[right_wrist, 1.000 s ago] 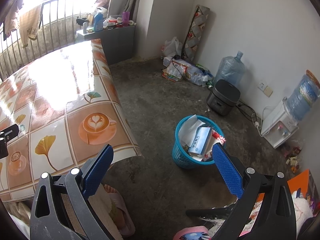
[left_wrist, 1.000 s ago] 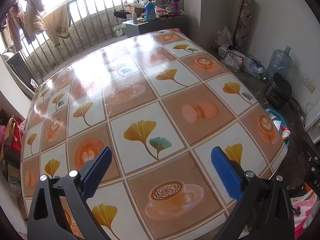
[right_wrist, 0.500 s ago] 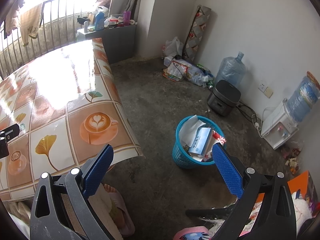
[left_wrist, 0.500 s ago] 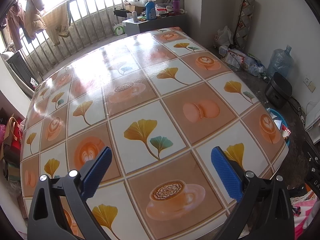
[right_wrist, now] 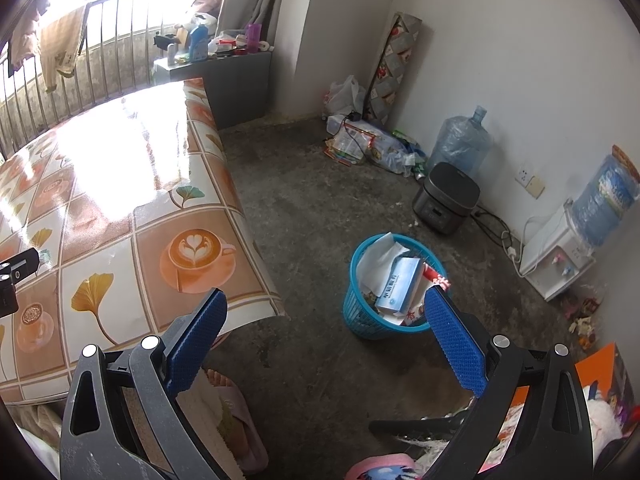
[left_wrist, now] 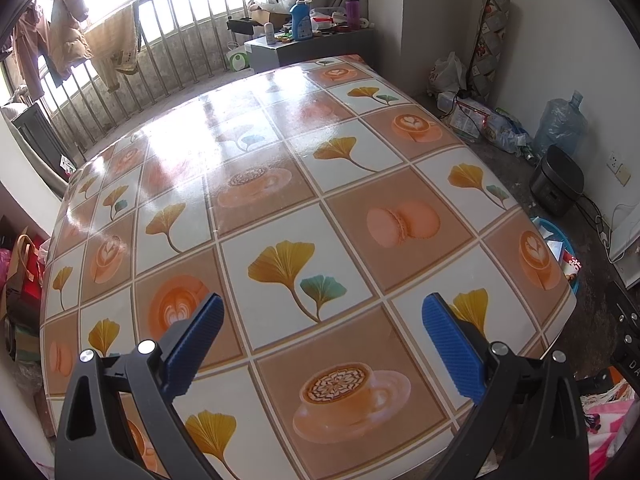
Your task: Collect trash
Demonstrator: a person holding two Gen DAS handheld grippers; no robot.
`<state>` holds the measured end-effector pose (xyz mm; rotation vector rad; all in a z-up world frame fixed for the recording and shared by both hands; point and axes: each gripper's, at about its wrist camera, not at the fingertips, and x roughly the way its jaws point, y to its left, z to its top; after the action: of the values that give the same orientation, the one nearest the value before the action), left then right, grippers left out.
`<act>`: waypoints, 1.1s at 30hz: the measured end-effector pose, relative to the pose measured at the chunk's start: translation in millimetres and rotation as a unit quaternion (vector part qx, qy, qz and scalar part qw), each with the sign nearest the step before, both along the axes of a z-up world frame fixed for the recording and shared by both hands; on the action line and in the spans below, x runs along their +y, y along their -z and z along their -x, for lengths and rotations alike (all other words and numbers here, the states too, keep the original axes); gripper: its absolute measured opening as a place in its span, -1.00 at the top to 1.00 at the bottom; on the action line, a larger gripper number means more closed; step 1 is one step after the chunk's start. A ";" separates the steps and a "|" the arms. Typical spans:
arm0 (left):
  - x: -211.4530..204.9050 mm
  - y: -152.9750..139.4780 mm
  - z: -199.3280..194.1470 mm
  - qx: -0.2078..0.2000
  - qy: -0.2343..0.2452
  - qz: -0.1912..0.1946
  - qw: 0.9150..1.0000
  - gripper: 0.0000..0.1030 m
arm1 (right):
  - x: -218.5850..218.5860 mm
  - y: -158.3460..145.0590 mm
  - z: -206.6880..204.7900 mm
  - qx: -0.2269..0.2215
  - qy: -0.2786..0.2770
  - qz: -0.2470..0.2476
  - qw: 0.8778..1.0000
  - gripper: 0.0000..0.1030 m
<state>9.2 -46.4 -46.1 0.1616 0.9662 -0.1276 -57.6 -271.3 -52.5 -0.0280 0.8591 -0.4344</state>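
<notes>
A blue plastic waste basket (right_wrist: 360,316) stands on the concrete floor right of the table, holding a white tissue (right_wrist: 378,258), a blue-and-white box (right_wrist: 400,284) and red wrappers. Its rim also shows past the table edge in the left wrist view (left_wrist: 550,226). My right gripper (right_wrist: 322,328) is open and empty, held above the floor between table and basket. My left gripper (left_wrist: 320,332) is open and empty above the near part of the table (left_wrist: 280,184), which has a glossy patterned cloth with no trash on it.
A black rice cooker (right_wrist: 446,198), a water jug (right_wrist: 460,142) and a pile of bags and packets (right_wrist: 368,144) lie along the far wall. A water dispenser (right_wrist: 560,256) stands at right. Slippers (right_wrist: 232,412) lie below the table edge. A cluttered cabinet (left_wrist: 304,36) stands behind the table.
Both views shift only slightly; the left gripper has drifted a little back over the table. Both grippers stay open and empty.
</notes>
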 end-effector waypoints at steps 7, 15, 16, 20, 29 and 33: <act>-0.1 -0.7 -1.1 0.000 -0.001 0.000 1.000 -0.89 | -1.2 -0.9 -2.3 0.000 -0.001 0.002 1.000 -0.84; -0.2 -1.1 -1.7 -0.001 0.000 0.001 1.000 -0.89 | -1.2 -0.8 -2.5 0.000 -0.001 0.002 1.000 -0.84; -0.2 -1.1 -1.7 0.000 0.000 0.001 1.000 -0.89 | -0.9 -0.7 -2.8 0.000 -0.001 0.002 1.000 -0.84; -0.1 -1.1 -1.7 0.000 0.000 0.001 1.000 -0.89 | -1.0 -0.7 -2.9 0.000 -0.002 0.002 1.000 -0.84; -0.3 -1.5 -2.9 0.000 0.001 0.002 1.000 -0.89 | -0.6 -0.5 -2.9 0.000 -0.001 0.002 1.000 -0.84; -0.3 -1.4 -2.9 0.000 0.001 0.001 1.000 -0.89 | -0.7 -0.5 -2.8 0.000 -0.002 0.002 1.000 -0.84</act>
<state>12.1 -46.6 -44.7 0.1602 0.9659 -0.1307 -54.8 -272.0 -52.0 -0.0333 0.8583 -0.4325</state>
